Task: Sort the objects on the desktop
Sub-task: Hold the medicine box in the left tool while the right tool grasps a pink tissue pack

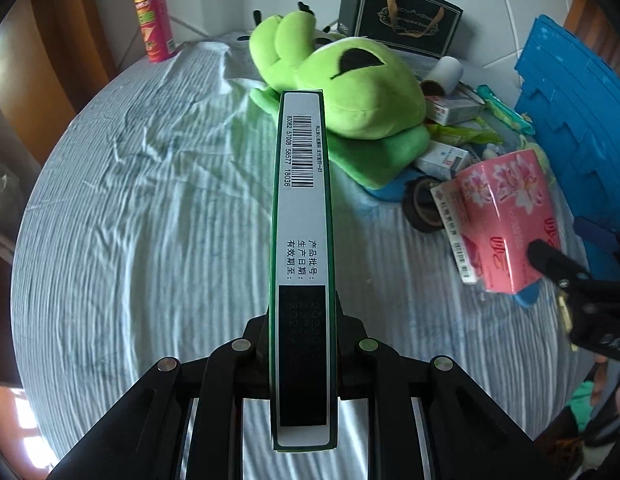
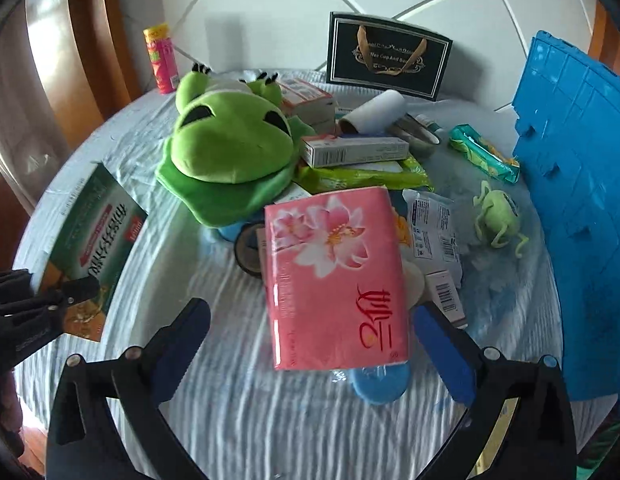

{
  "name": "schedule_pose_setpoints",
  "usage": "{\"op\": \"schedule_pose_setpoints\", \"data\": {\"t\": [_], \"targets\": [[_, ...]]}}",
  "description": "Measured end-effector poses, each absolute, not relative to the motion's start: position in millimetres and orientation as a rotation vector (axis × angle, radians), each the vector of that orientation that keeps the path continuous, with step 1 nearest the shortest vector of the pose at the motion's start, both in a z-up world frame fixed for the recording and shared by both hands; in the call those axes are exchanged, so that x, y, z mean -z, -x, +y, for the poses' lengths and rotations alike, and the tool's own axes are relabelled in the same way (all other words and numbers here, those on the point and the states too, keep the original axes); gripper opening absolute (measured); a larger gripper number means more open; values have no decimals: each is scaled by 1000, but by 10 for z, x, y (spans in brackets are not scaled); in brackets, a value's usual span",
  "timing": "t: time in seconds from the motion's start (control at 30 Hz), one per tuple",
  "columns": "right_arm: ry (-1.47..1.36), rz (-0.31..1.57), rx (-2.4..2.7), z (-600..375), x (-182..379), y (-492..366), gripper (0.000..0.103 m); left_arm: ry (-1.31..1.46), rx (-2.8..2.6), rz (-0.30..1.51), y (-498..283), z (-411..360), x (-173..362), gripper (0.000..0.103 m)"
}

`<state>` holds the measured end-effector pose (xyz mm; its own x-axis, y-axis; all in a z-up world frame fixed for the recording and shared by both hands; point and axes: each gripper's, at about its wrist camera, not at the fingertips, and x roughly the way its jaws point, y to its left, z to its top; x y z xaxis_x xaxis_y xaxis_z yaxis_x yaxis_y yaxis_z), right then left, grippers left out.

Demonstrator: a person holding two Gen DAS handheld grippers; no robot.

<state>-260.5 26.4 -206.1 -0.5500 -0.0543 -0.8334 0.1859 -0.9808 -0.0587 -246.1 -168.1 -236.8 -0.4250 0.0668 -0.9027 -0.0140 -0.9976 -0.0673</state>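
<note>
Left gripper (image 1: 304,320): I clamp the green box (image 1: 304,216) edgewise; it may twist.
Right gripper (image 2: 310,344): spread wide, tissue pack (image 2: 334,276) unheld, may slide.

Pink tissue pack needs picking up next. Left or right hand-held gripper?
Right. The right hand-held gripper stands wide open with the pink tissue pack between its fingers, ungripped. The left hand-held gripper is shut on the green box, so it is occupied.
</note>
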Motion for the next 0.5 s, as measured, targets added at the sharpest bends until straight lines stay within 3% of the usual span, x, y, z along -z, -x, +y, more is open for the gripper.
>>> {"op": "schedule_pose_setpoints", "data": {"t": [0.27,0.3,0.5], "targets": [[-1414,483,2620,148,2550,2818,103,1706,-2656,-95,2458,-1451,2417,19],[-1411,492,2613,157,2580,2837,95,1708,-2662,-99,2447,-1428,2409,19],[-1336,403,2579,342,2363,2690,93,1664,-2704,-102,2310,-1297,2224,19]]}}
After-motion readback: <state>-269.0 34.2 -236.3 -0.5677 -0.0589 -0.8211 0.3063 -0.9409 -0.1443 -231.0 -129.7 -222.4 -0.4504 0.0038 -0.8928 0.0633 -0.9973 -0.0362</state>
